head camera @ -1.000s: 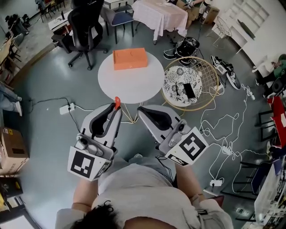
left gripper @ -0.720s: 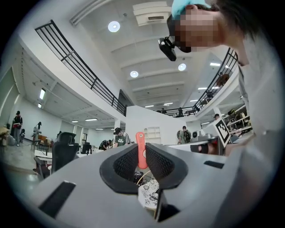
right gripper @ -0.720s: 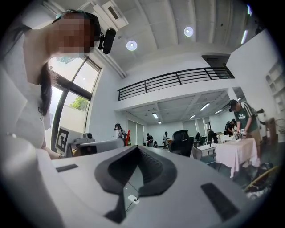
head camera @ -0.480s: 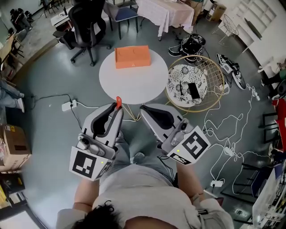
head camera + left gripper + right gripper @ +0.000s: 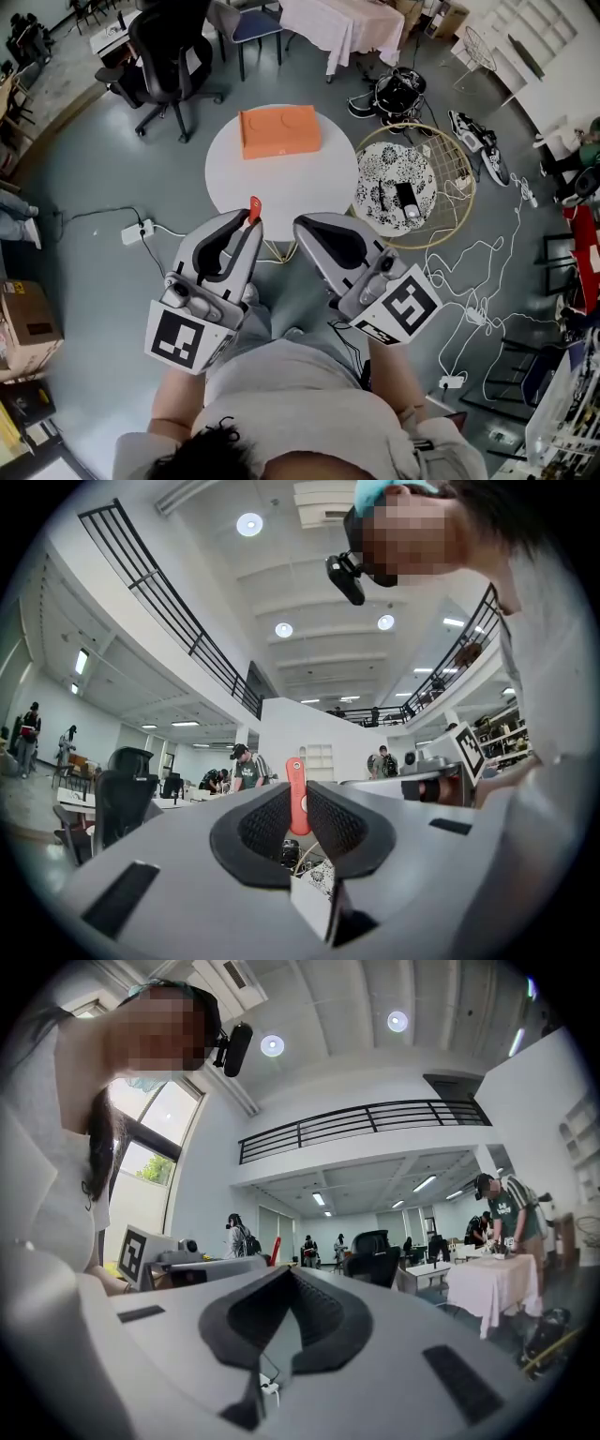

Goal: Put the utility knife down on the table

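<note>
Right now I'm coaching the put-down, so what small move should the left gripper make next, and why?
Probably ease the left gripper forward and down toward the bare near part of the round white table. Its jaws are shut on the red-orange utility knife, held off the tabletop, and the orange box sits toward the far edge, so the near side looks free.

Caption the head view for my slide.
Left gripper clamps an orange utility knife, right gripper shut and empty, near a round white table bearing an orange box.
</note>
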The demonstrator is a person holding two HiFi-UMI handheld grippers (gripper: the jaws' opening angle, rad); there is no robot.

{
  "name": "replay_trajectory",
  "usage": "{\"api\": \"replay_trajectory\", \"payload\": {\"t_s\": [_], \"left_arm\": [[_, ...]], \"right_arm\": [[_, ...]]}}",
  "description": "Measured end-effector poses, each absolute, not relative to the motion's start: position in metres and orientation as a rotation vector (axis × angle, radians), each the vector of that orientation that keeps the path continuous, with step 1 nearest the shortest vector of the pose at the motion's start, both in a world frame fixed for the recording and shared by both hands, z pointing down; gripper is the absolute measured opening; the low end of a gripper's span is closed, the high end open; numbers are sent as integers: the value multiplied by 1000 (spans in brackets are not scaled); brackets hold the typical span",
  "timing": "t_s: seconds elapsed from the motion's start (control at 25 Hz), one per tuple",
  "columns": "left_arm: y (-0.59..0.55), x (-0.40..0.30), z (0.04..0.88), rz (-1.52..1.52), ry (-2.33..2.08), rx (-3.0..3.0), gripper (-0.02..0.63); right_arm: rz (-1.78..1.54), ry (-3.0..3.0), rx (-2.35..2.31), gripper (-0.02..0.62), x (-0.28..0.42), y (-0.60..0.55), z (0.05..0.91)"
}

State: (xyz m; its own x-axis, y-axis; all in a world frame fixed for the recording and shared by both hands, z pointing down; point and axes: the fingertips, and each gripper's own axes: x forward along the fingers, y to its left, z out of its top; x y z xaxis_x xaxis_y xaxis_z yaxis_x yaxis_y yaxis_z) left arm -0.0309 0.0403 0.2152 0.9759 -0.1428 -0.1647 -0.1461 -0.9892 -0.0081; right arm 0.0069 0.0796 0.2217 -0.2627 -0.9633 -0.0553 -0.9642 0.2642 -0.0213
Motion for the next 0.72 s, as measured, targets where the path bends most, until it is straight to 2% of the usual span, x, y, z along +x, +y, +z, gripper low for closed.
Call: {"api": "replay_trajectory", "payload": {"t_s": [0.72], "left_arm": [[-86, -6, 227, 235, 39, -3131, 57]], "right_arm": [[21, 2324, -2033, 9, 32, -42, 222]]}}
